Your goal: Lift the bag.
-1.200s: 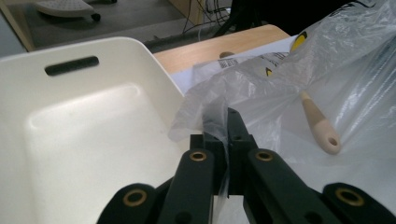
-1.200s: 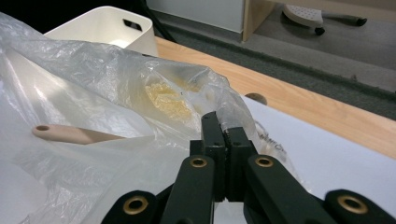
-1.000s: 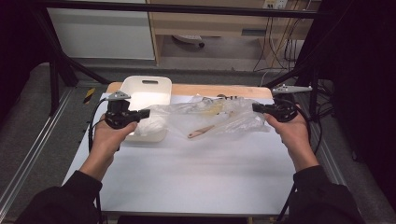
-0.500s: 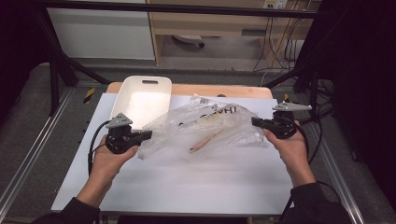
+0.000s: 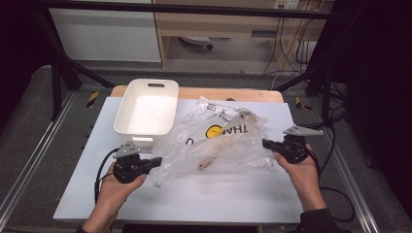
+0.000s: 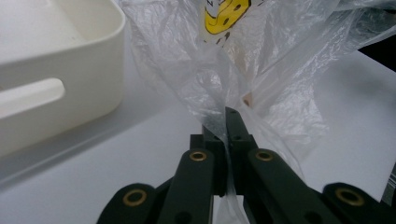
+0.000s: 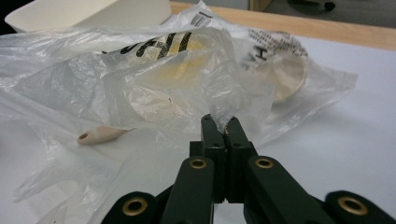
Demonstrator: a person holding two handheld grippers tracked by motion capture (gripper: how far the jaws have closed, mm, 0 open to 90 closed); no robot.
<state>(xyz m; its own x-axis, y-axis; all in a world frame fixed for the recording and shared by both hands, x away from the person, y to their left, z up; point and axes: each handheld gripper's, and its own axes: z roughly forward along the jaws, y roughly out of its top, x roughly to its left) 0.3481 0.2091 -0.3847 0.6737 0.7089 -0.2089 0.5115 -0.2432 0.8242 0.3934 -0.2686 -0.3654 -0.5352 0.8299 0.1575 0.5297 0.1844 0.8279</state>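
Plastic bag (image 5: 221, 141) lies stretched on my bench (image 5: 194, 199) beside the white tub (image 5: 145, 109); left gripper (image 5: 154, 162) and right gripper (image 5: 266, 143), held low and wide apart, have jaws pinching its opposite edges.

I can't read the crumpled clear plastic bag's (image 5: 218, 138) black lettering in full; folds break it. The white rectangular plastic tub (image 6: 51, 70) runs off my left gripper view's upper left edge.
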